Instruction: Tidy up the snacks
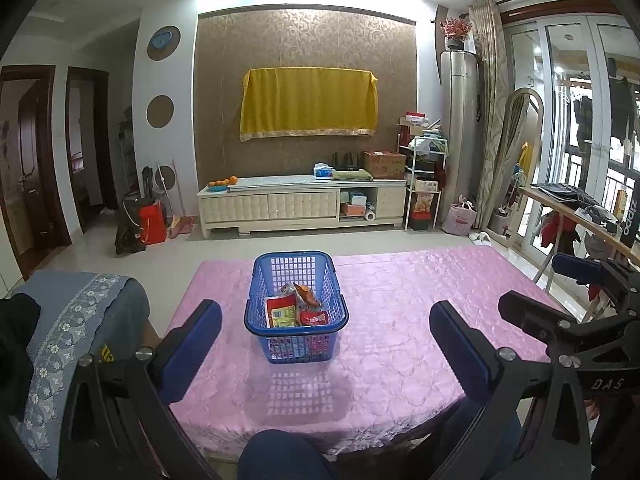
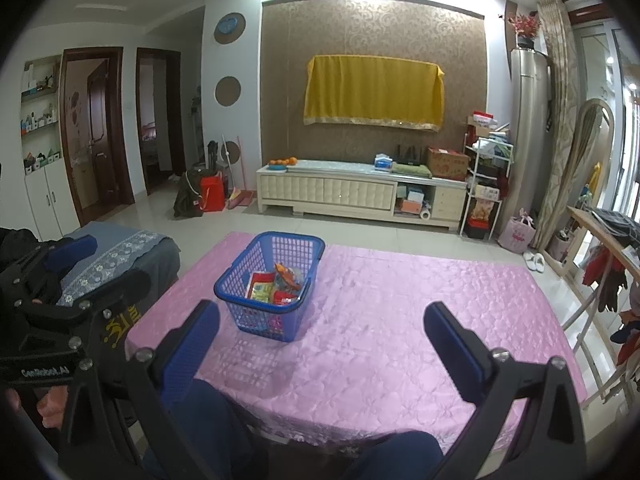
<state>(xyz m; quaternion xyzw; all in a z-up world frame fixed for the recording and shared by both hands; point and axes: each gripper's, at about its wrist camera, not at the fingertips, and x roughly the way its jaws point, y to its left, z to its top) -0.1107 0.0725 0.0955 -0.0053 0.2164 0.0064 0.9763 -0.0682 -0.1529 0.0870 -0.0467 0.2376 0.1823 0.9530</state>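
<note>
Pink quilted cloth [image 1: 400, 320] covers the table, and on it stands a blue plastic basket [image 1: 296, 344] with latticed walls, set toward the left half of the table. Inside the basket we see the snack packets [image 1: 298, 308]: a red and yellow-green packet [image 1: 281, 312] lying against the left wall, a small red packet [image 1: 314, 317] beside it on the right, and an orange crinkled packet [image 1: 307, 295] propped behind them. In the right wrist view the same basket [image 2: 272, 292] appears nearer the left edge of the cloth [image 2: 400, 300], with the packets [image 2: 276, 284] gathered at its bottom.

We see the left gripper [image 1: 326, 348] held low before the table's near edge, its two blue-padded fingers [image 1: 192, 340] spread wide apart with nothing between them; the basket lies ahead, between their lines but well clear of both pads. The right gripper [image 2: 322, 344] likewise has its fingers [image 2: 452, 340] spread wide and holds nothing; the basket lies ahead and toward its left finger. Each gripper also shows at the margin of the other's view, the right one [image 1: 568, 304] at the right edge and the left one [image 2: 60, 280] at the left edge.

Dark blue trouser knees [image 1: 280, 456] show at the bottom of both views. Behind the table we note a pale low cabinet [image 1: 300, 204] against the patterned wall, with a yellow cloth [image 1: 308, 102] hung above it. A blue embroidered cover [image 1: 72, 312] lies over furniture to the left of the table.
</note>
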